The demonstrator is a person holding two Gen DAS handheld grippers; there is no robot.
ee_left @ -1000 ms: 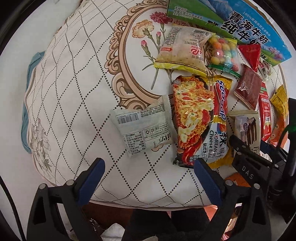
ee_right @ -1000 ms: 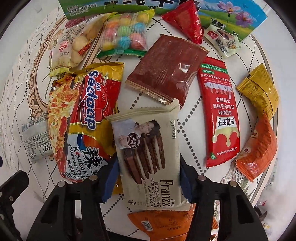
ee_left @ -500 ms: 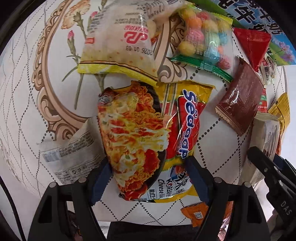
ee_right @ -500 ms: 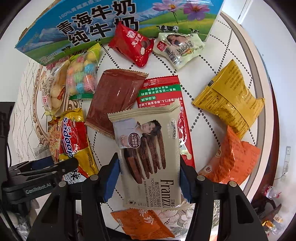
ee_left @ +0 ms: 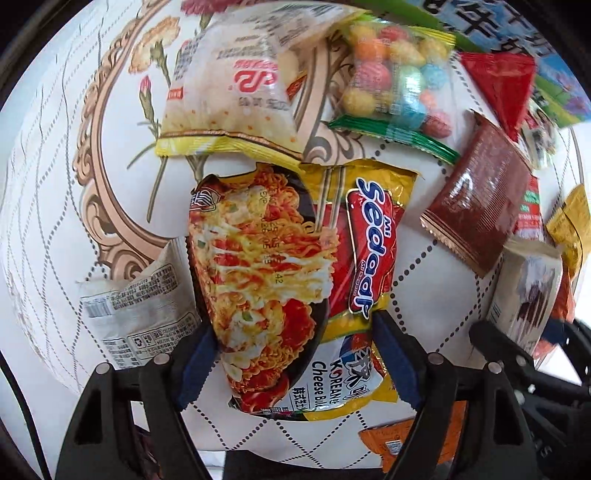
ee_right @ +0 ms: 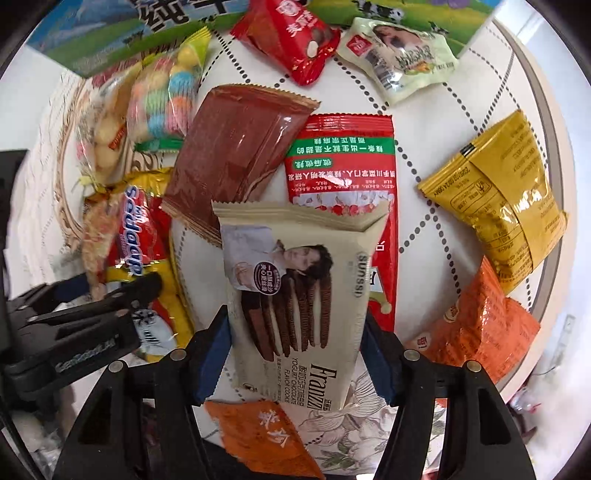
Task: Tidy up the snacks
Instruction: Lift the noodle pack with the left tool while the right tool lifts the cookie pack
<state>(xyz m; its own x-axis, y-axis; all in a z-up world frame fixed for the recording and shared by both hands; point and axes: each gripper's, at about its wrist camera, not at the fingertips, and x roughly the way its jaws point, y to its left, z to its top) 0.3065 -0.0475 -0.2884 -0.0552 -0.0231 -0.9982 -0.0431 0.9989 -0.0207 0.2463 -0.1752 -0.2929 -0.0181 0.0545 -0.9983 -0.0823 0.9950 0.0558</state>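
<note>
The left gripper [ee_left: 295, 354] has its 2 blue-padded fingers pressed against both sides of a noodle packet [ee_left: 291, 280], clamped on its lower half; the packet lies flat on the round table's patterned cloth [ee_left: 55, 206]. Just left of it, partly tucked under its edge, lies a grey-white wrapper [ee_left: 136, 306]. Above the noodles sit a pale puff bag [ee_left: 236, 88] and a clear bag of coloured balls [ee_left: 399, 85], with a brown foil packet [ee_left: 480, 203] to the right. The right gripper [ee_right: 297, 354] is closed on a cream cookie packet [ee_right: 295, 295], pads tight against its 2 long edges, the packet held over a long red packet [ee_right: 343, 166] and the brown foil one. In the right wrist view a yellow bag [ee_right: 498, 192] and an orange bag [ee_right: 480, 325] lie near the table's right rim, a small red packet [ee_right: 291, 40] and a pale green one [ee_right: 402, 55] farther back beside a milk carton box [ee_right: 122, 33], and another orange packet [ee_right: 262, 432] lies under the cookies' near end.
</note>
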